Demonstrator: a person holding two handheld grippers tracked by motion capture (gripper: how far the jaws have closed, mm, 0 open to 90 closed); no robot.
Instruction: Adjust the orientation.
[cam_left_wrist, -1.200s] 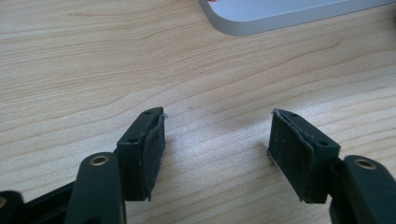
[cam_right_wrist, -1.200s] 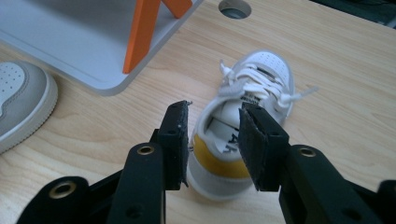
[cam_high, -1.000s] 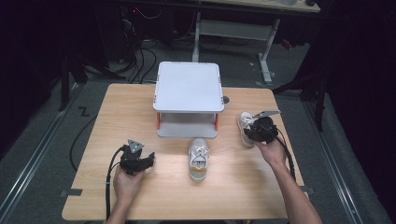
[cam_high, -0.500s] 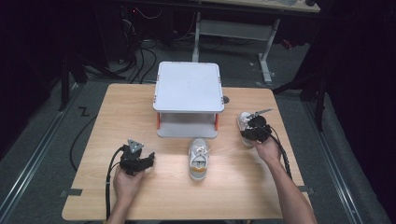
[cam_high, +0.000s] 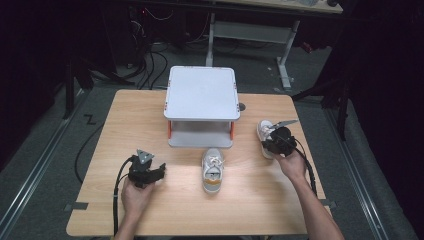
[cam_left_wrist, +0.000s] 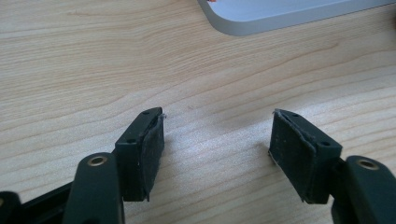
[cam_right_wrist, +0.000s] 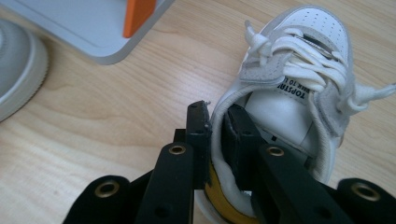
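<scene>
High view: we see the right gripper (cam_high: 274, 140) covering most of the white shoe (cam_high: 263, 131) right of the grey stand (cam_high: 201, 93); second shoe (cam_high: 213, 170) mid-table.

Left gripper view: left gripper (cam_left_wrist: 217, 140) jaws apart, holding nothing, over table (cam_left_wrist: 93, 60).

Right gripper view: jaws just closed, pinching the shoe's collar, heel probably cut off.

Heel of the white lace-up sneaker (cam_right_wrist: 299, 93) is covered by the black right gripper (cam_right_wrist: 217, 133). Second grey-white sneaker (cam_right_wrist: 18, 70) is cut off at frame edge. Tongue label print is only partly legible.
</scene>
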